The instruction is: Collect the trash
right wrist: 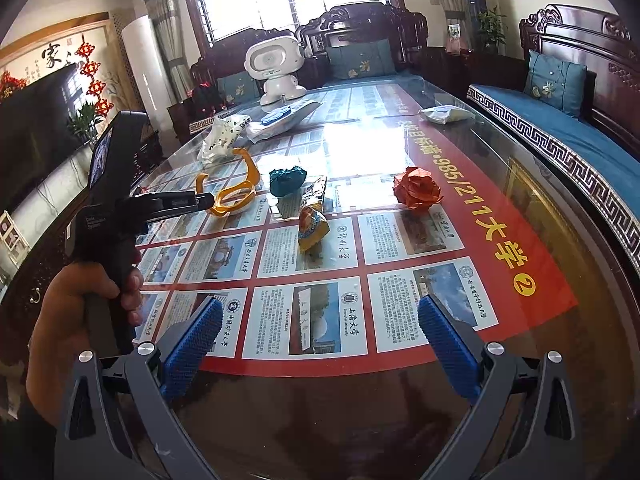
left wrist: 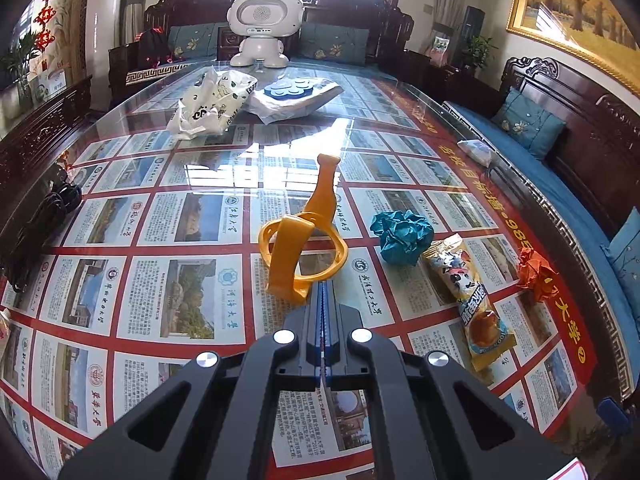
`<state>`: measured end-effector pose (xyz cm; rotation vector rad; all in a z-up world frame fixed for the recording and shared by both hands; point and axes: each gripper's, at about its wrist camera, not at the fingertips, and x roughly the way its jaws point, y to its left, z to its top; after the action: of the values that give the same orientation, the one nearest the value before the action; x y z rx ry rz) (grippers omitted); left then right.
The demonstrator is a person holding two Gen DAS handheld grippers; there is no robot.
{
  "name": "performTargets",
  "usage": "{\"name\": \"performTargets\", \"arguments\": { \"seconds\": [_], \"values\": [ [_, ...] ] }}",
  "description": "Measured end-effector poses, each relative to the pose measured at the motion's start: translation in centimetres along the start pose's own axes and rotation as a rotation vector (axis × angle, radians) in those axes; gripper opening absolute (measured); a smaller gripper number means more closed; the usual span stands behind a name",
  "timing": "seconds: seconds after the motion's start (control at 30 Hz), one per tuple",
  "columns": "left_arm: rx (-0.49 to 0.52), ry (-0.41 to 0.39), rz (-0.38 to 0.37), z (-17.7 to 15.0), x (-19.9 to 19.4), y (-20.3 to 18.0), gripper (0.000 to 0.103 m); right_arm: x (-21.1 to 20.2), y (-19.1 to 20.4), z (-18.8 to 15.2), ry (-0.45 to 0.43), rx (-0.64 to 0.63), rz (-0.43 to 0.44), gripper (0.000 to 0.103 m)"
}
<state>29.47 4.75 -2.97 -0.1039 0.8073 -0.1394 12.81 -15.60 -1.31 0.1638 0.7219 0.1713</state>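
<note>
My left gripper (left wrist: 325, 284) is shut on a yellow banana peel (left wrist: 304, 236) and holds it just above the glass table; it also shows in the right wrist view (right wrist: 210, 202) with the peel (right wrist: 236, 192). A crumpled blue paper ball (left wrist: 402, 236) (right wrist: 287, 180), a snack wrapper (left wrist: 466, 292) (right wrist: 313, 216) and a crumpled orange paper ball (left wrist: 534, 272) (right wrist: 418, 188) lie to the peel's right. My right gripper (right wrist: 320, 324) is open and empty near the table's front edge.
A white plastic bag (left wrist: 208, 104) (right wrist: 222, 140), a flat package with blue discs (left wrist: 296, 92) and a white toy robot (left wrist: 264, 28) (right wrist: 276, 68) stand at the far end. A tissue pack (right wrist: 444, 114) lies right. Black cables (left wrist: 44, 216) lie left. Sofas surround the table.
</note>
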Motion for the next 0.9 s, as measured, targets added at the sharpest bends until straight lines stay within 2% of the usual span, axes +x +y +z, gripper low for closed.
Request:
{"name": "performTargets", "arguments": {
  "seconds": [0.43, 0.5, 0.67, 0.9],
  "values": [
    [-0.003, 0.017, -0.007, 1.4, 1.7, 0.0, 0.007, 0.6, -0.1, 0.3, -0.007, -0.005, 0.02, 0.095],
    [-0.01, 0.021, -0.022, 1.5, 1.8, 0.0, 0.001, 0.7, -0.3, 0.3, -0.01, -0.007, 0.017, 0.095],
    [-0.01, 0.017, -0.041, 1.4, 1.5, 0.0, 0.001, 1.0, -0.8, 0.5, -0.003, 0.008, 0.021, 0.089],
    [-0.026, -0.001, -0.061, 1.5, 0.8, 0.8, 0.001, 0.9, -1.6, 1.7, -0.016, 0.031, -0.001, 0.088]
  ]
}}
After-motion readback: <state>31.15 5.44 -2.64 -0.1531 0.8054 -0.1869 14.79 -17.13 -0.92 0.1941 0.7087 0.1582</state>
